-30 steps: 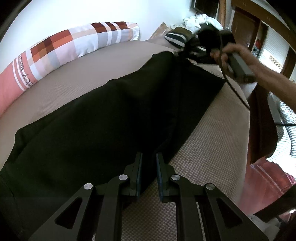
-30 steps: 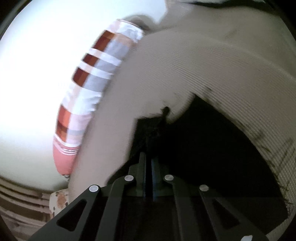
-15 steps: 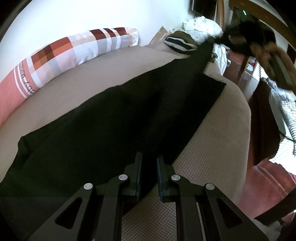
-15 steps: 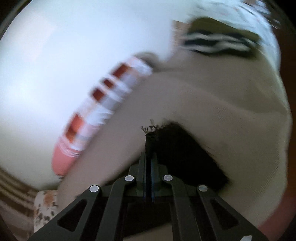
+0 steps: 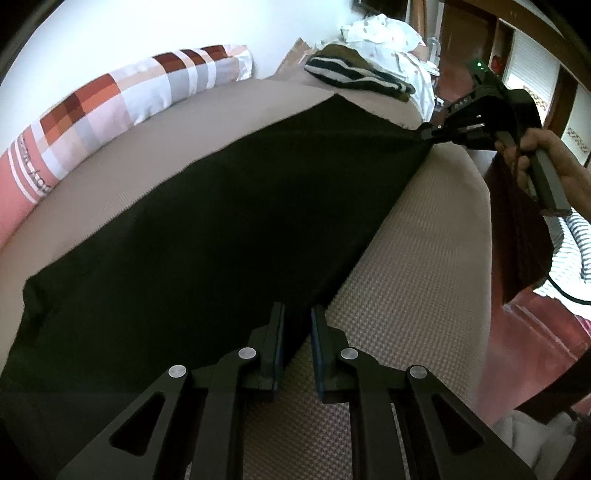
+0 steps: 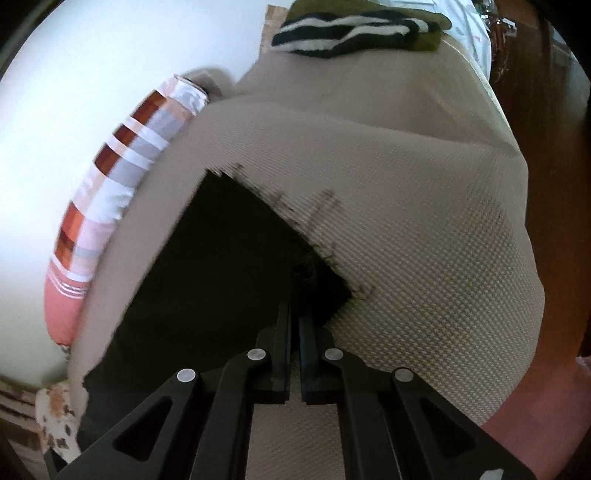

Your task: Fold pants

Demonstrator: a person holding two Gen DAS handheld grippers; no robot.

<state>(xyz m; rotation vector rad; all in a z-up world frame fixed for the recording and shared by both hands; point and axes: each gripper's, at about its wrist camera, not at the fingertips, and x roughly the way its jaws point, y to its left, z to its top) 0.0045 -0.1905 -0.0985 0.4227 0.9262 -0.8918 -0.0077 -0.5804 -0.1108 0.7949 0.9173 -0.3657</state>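
In the left wrist view, the black pants [image 5: 229, 221] lie spread flat across the beige bed [image 5: 424, 277], stretching from near the camera to the far right corner. The left tool [image 5: 297, 325] pinches the near edge of the pants. At the far corner the right tool [image 5: 428, 133], held by a hand [image 5: 543, 158], is clamped on the hem. A checked pillow [image 5: 122, 110] lies along the wall.

In the right wrist view, the right tool [image 6: 295, 325] is closed on the pants' [image 6: 221, 266] frayed corner, above the bed [image 6: 424, 221]; a striped garment [image 6: 351, 33] sits beyond.
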